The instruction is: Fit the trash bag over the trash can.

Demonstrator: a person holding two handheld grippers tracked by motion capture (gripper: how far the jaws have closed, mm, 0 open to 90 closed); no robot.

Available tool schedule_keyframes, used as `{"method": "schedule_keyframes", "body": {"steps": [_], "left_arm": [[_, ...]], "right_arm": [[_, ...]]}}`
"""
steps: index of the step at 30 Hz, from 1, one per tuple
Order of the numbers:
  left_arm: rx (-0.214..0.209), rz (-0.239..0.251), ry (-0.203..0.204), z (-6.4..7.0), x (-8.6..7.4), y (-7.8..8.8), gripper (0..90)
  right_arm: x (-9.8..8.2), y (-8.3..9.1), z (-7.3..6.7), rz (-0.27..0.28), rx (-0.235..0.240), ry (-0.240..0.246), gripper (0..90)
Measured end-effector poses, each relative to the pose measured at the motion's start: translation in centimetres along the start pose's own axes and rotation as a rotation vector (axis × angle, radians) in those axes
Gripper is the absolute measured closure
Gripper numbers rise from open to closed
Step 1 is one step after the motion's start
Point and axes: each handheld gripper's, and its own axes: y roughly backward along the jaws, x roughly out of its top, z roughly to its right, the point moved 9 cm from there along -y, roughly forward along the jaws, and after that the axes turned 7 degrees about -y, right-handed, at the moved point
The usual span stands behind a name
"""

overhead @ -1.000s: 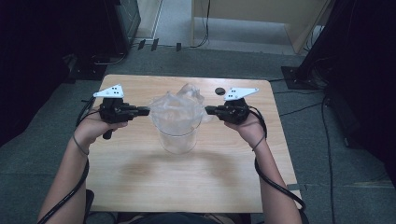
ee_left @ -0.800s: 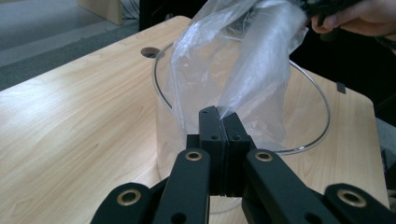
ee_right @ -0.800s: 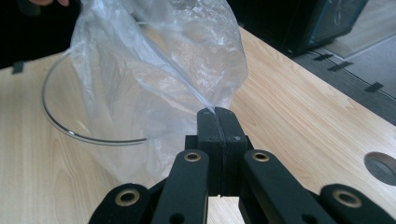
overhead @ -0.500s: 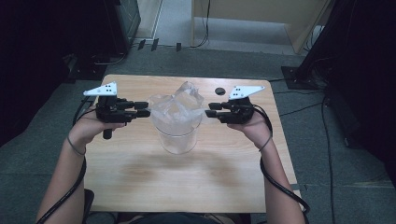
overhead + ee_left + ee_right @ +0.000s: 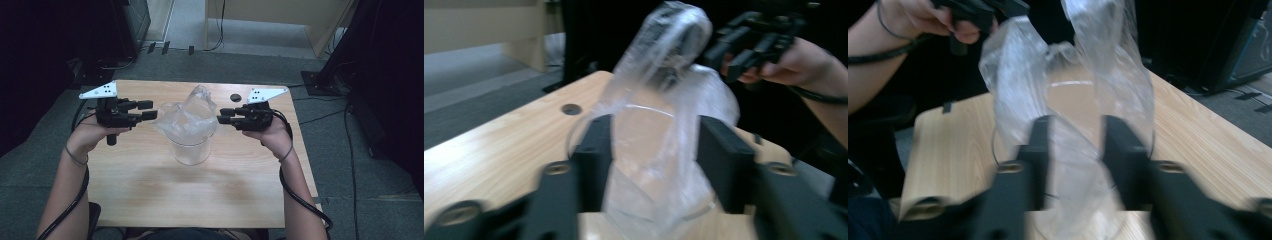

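Partly blurred: plastic bag (image 5: 664,125) veils beaker (image 5: 189,149) rim.

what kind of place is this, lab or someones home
Probably a lab or recording room, not a home: a bare wooden table on grey carpet, dark equipment stands around it, and cables trailing across the floor.

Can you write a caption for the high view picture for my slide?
Two hand-held grippers, left and right, flank a clear plastic bag in a clear cup on a wooden table.
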Motion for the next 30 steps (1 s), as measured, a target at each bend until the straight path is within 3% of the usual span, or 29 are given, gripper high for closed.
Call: {"method": "schedule_keyframes", "body": {"steps": [3,6,10,13,16,18,21,25,26,30], "left_arm": [[0.008,-0.030,-0.006,-0.2,-0.2,-0.9,66.4],[0.004,-0.070,-0.017,-0.1,-0.7,-2.0,68.9],[-0.004,-0.105,-0.033,0.3,-1.2,-3.2,68.3],[-0.016,-0.134,-0.037,0.6,-1.8,-3.8,65.3],[-0.026,-0.151,-0.033,0.7,-2.2,-4.1,63.2],[-0.037,-0.170,-0.031,1.0,-2.8,-4.5,61.3],[-0.050,-0.187,-0.026,1.3,-3.3,-4.7,58.5],[-0.068,-0.195,-0.031,1.8,-3.6,-4.6,55.1],[-0.074,-0.194,-0.027,2.1,-3.8,-4.4,55.1],[-0.067,-0.208,-0.042,2.6,-4.2,-4.3,50.8]], "right_arm": [[0.1,-0.8,-0.4,-0.020,-0.010,0.014,84.4],[0.3,-1.8,-0.3,-0.025,-0.035,0.029,84.8],[0.8,-3.0,-0.9,-0.017,-0.031,0.027,84.1],[0.8,-4.1,-1.0,-0.031,-0.067,0.052,81.4],[0.4,-4.6,-0.7,-0.043,-0.086,0.046,81.1],[-0.2,-5.0,-0.2,-0.060,-0.096,0.023,77.2],[-0.9,-5.3,0.0,-0.092,-0.101,0.028,71.5],[-1.6,-5.4,-0.2,-0.118,-0.085,0.022,65.8],[-2.1,-5.5,-0.4,-0.133,-0.070,-0.004,59.9],[-3.2,-5.7,-0.8,-0.171,-0.061,0.006,51.1]]}}
